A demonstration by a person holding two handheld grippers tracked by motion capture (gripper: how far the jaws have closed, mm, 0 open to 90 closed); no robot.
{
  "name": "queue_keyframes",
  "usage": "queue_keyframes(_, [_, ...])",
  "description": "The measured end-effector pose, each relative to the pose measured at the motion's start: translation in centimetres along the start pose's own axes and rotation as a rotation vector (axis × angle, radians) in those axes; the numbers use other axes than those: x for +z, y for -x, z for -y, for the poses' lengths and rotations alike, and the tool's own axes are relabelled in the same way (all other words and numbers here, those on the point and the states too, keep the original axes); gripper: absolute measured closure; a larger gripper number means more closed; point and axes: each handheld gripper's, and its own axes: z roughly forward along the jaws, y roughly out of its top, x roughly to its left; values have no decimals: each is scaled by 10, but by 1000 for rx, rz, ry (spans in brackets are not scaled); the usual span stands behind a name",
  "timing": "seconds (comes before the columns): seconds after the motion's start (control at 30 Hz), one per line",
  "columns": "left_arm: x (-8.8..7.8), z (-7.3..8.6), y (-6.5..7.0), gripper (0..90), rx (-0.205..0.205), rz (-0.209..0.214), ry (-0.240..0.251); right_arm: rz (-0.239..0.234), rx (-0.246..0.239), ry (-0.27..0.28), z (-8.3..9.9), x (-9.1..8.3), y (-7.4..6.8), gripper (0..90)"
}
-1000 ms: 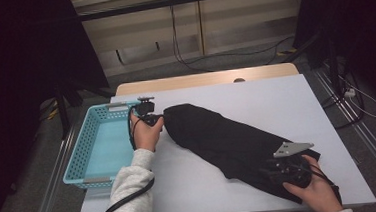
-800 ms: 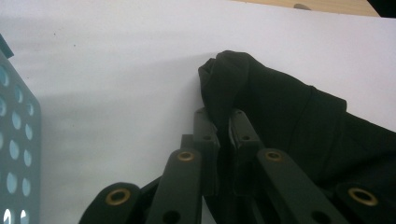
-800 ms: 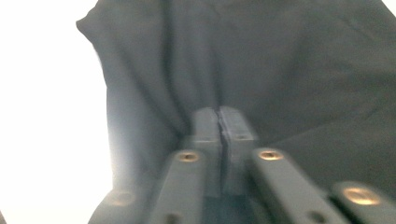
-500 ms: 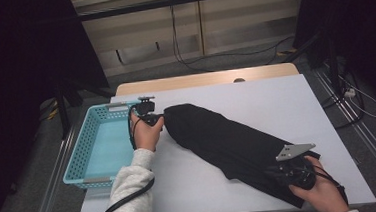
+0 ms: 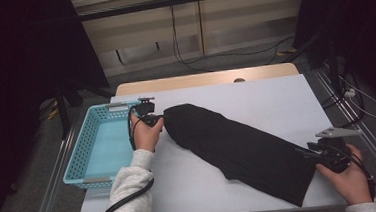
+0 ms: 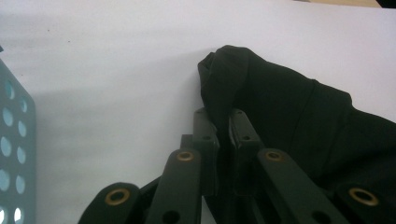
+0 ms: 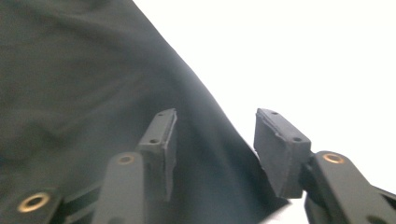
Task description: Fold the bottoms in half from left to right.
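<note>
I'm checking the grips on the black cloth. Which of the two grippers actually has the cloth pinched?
The left gripper: its jaws are shut on a fold of the cloth near the basket. The right gripper has just been opening, nothing pinched.

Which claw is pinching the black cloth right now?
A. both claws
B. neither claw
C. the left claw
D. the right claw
C: the left claw is shut on a fold of the black cloth, while the right claw stands open beside its edge.

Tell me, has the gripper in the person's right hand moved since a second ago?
Yes. The right gripper has slid toward the white table's right edge, off the long black cloth, its jaws just opening, empty.
</note>
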Motion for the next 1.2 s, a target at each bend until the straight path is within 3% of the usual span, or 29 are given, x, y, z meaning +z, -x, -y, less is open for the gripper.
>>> queue_keyframes(0.1, [-1, 0, 1, 840, 4, -1, 3, 29, 4, -7, 2, 2, 7, 459])
queue_keyframes(0.2, [-1, -1, 1, 841, 4, -3, 2, 18, 35, -49, 5, 8, 12, 442])
queue_keyframes(0.23, [-1, -1, 0, 841, 2, -4, 1, 19, 44, -35, 6, 8, 12, 457])
queue_keyframes(0.3, [-2, -1, -1, 841, 0, -6, 1, 27, 49, -36, 6, 8, 12, 511])
queue_keyframes(0.37, [-2, 0, -1, 841, -2, -6, 0, 5, 43, -46, 5, 7, 11, 714])
queue_keyframes(0.47, [-2, 0, -1, 841, 3, -8, 0, -47, 45, -58, 2, 8, 11, 880])
queue_keyframes(0.6, [-3, 0, -2, 841, 17, -23, -1, -16, 29, -60, -4, 8, 17, 889])
queue_keyframes(0.73, [-4, -1, -3, 842, 20, -19, 3, 6, 59, -50, -4, 11, 27, 889])
queue_keyframes(0.8, [-4, -1, -3, 842, 17, -17, 3, -1, 67, -44, -3, 12, 29, 870])
queue_keyframes(0.9, [-3, 0, -2, 841, 12, -15, 7, 23, 56, -42, -4, 13, 26, 699])
queue_keyframes(1.03, [-2, 1, -2, 841, 6, -8, 8, -6, 47, -17, -7, 11, 18, 553])
queue_keyframes(1.2, [-2, 1, 2, 840, 15, 15, 21, -80, 20, 23, -14, 7, 1, 422])
